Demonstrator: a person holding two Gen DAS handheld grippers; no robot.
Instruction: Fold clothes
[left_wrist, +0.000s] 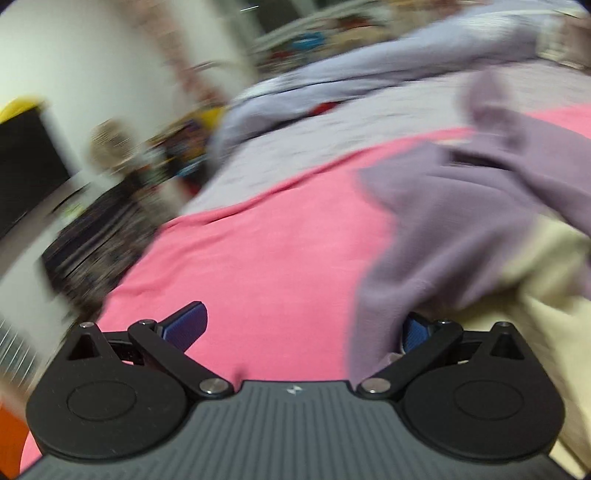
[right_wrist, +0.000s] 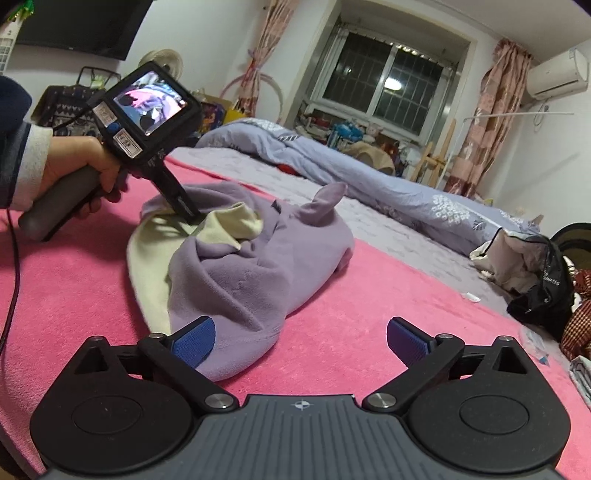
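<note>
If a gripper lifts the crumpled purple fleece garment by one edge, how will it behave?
The purple fleece garment with cream lining would probably drape and unfold, since it lies in soft, slumped folds. Its fuzzy nap suggests it won't slip. It looks light, though pushing may bunch it on the pink fleece blanket.

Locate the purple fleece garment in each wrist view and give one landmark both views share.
Left wrist view: the purple fleece garment fills the right half, draped over the right finger, blurred.
Right wrist view: it lies centre-left, its hem by the left finger.
Shared landmark: the pink blanket under it.
</note>
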